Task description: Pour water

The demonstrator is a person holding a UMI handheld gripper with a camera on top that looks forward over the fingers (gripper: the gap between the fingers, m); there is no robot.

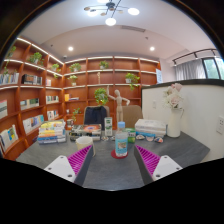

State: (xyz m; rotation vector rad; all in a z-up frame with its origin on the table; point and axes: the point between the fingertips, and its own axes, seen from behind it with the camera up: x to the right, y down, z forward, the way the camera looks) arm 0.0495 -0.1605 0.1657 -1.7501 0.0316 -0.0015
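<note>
A clear water bottle (pixel 121 142) with a light cap and a blue label stands upright on a red coaster (pixel 120 155), on the grey table (pixel 110 172). It is just ahead of my gripper (pixel 113 160), roughly centred between the finger lines. A white cup (pixel 84 143) stands to the bottom left of the bottle, just beyond the left finger. My fingers (pixel 80 160) with magenta pads are spread wide and open, holding nothing.
A tissue box (pixel 150 128) sits at the right back of the table beside a white vase with flowers (pixel 175 112). A wooden mannequin figure (pixel 117 105) and small items stand behind the bottle. Orange bookshelves (pixel 40 95) line the far walls.
</note>
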